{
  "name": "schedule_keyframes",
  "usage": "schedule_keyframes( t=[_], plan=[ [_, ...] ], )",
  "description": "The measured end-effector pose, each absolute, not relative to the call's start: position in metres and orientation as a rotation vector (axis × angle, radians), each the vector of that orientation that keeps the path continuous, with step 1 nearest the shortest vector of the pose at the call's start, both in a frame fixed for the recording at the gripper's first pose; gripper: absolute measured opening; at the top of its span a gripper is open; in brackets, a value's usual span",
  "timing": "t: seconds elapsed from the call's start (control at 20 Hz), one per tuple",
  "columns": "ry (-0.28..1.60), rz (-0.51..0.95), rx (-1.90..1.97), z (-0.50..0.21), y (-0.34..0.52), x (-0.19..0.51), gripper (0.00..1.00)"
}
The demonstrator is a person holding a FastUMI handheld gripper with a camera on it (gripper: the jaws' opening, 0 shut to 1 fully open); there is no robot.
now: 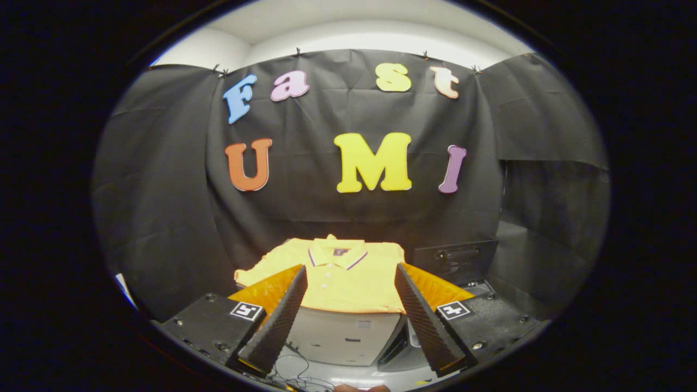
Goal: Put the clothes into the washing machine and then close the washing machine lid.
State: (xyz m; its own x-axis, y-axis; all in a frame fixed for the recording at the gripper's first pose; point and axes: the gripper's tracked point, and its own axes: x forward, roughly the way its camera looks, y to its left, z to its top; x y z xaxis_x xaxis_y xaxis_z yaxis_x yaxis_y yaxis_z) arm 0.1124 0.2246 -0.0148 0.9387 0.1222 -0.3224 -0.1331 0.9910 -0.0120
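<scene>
Gripper view, fingers apart, shirt beyond

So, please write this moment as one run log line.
stage: approach | gripper: open, holds nothing | yellow polo shirt: lies flat on grey box, beyond the fingers | black case: beside shirt | loading: not begun

- I saw black cloth draped as the booth's wall, pinned along its top edge by small clips
- Above the cloth I made out a pale wall or ceiling
- Low down lay a tangle of thin cables on a light surface
- A white sliver showed beside the cloth; I could not tell what it was
</scene>
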Motion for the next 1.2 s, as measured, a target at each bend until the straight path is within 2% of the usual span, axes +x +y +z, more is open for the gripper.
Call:
schedule_keyframes(
  t=[0.15, 0.55, 0.8, 0.95, 1.2],
  plan=[
    [0.336, 0.164, -0.063, -0.011, 0.240, 0.143, 1.00],
    [0.532, 0.236, -0.121, -0.037, 0.271, 0.230, 1.00],
    [0.758, 0.220, -0.117, -0.070, 0.278, 0.267, 1.00],
    [0.904, 0.243, -0.101, -0.094, 0.287, 0.275, 1.00],
    [1.121, 0.191, -0.086, -0.145, 0.291, 0.283, 1.00]
  ],
)
